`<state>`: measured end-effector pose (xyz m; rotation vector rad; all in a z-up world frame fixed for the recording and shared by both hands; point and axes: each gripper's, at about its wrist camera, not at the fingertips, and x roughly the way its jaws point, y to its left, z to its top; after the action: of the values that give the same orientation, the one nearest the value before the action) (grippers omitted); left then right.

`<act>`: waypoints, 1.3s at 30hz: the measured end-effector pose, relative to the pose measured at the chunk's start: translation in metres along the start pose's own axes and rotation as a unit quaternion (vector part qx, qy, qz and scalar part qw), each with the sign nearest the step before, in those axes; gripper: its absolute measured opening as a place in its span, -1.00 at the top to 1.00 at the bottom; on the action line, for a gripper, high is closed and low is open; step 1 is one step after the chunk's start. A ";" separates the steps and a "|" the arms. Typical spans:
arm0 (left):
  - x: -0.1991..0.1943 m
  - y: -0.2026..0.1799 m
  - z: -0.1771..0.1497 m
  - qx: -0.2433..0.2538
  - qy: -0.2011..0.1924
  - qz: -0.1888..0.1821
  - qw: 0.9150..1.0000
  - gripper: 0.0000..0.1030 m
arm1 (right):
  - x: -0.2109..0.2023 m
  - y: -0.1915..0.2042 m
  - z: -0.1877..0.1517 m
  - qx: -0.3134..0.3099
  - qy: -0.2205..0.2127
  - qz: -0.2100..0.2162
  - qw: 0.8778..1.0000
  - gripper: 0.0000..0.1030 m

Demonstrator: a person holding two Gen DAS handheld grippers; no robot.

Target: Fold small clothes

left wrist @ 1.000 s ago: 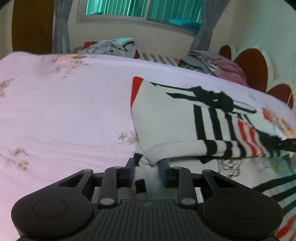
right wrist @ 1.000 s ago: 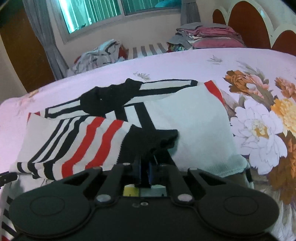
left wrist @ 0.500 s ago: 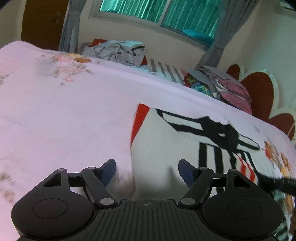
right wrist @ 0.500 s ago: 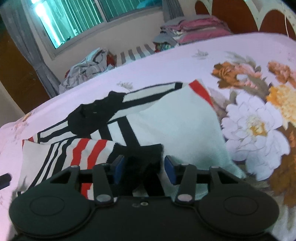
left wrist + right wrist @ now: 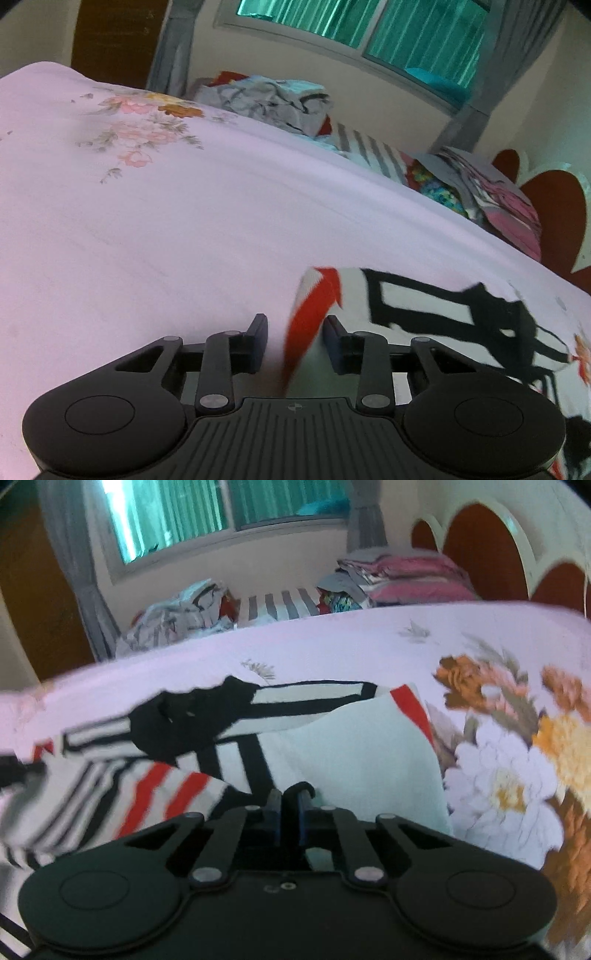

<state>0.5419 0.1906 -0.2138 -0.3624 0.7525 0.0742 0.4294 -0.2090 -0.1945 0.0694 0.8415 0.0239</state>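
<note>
Pink bed sheet [image 5: 184, 240] carries the striped sweater [image 5: 351, 746], which lies partly folded in the middle of the bed. The left tongs [image 5: 295, 338] held a sleeve one second ago; now they stand open over the red edge, so that fold is released. The right tongs [image 5: 288, 812] opened briefly and are now closed again on a black fold of the sweater.

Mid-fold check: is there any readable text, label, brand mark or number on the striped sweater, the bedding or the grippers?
No readable text in either view.
Black left gripper: only a small round crosshair emblem on its body, no letters.
Black right gripper: faint marks on its body, too small to read.
White knit sweater with black and red stripes: pattern only, no label visible.
Pink floral bedsheet: flower print, no words.
</note>
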 end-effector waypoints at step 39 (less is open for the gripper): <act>-0.089 -0.076 -0.096 0.098 0.037 -0.053 0.993 0.30 | -0.024 0.046 -0.024 -0.058 0.027 0.072 0.995 0.41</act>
<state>0.4287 0.0920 -0.1955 -0.2191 0.8053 -0.1136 0.3958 -0.1632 -0.1894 0.0201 0.8871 0.2111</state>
